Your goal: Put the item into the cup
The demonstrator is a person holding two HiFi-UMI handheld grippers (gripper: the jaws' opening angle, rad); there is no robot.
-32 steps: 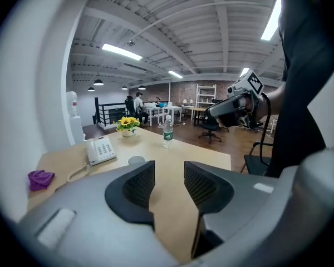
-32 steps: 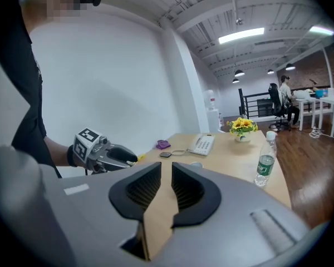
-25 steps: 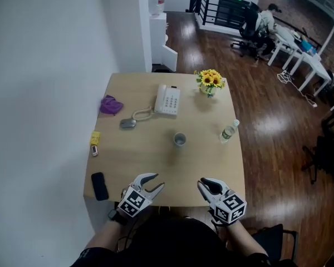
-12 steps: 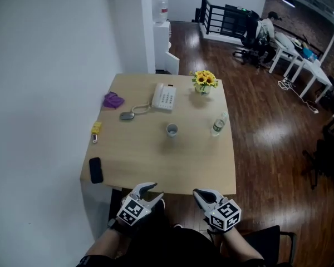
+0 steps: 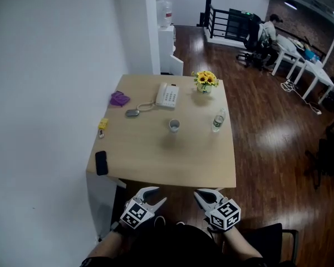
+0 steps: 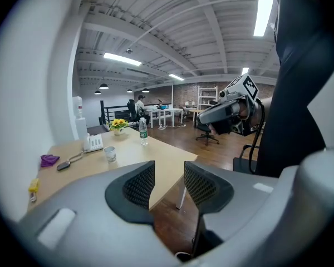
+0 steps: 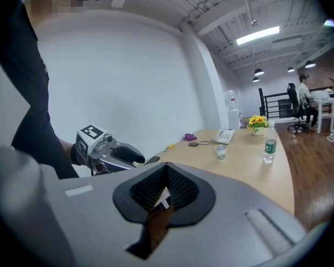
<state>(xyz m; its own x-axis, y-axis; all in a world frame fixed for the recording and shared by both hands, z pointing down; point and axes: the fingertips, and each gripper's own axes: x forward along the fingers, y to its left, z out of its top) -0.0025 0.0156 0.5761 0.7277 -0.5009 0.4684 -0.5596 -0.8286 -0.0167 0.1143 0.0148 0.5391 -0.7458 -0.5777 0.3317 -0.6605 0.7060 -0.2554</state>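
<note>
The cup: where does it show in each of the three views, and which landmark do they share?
Head view: the cup sits at picture centre.
Left gripper view: the cup is left of centre, slightly below mid-height.
Right gripper view: the cup is right of centre, slightly below mid-height.
Shared landmark: the water bottle, standing right of the cup in all three.

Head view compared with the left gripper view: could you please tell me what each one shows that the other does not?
Only the head view shows the black mobile phone at the table's near left edge. Only the left gripper view shows the ribbed inner faces of the left gripper's pads, apart with nothing between them. Both show the cup, water bottle, sunflowers, desk telephone and right gripper.
</note>
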